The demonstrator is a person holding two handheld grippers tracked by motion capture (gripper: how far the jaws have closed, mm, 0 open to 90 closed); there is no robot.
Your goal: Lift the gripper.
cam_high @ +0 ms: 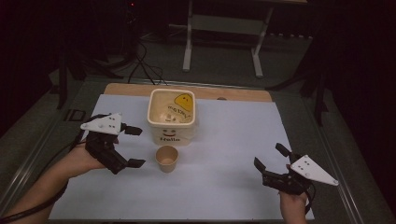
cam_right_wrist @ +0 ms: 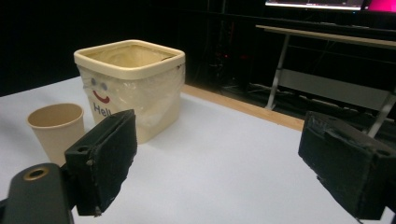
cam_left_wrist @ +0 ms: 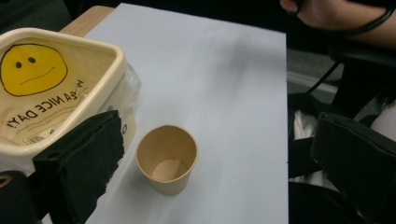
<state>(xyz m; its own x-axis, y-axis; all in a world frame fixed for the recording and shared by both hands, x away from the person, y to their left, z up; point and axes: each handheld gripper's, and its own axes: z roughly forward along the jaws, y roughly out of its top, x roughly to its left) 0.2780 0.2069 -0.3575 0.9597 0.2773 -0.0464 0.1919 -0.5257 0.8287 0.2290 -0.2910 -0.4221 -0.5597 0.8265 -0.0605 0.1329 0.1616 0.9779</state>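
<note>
Standing upright just beside the left claw (cam_high: 133, 146), paper cup (cam_high: 166, 158), jaws apart, right claw (cam_high: 270, 156) spread, well apart.

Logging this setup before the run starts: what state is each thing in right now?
Paper cup: upright, empty, free-standing.
Cream bin: upright, open, clear liner inside.
Left gripper: open, beside the cup, holding nothing.
Right gripper: open, holding nothing, far from the cup.

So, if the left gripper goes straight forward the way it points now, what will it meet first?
Probably the paper cup: it stands upright between the open jaws of the left gripper, just ahead. The cream bucket lies off to one side. Depth is hard to judge.
</note>
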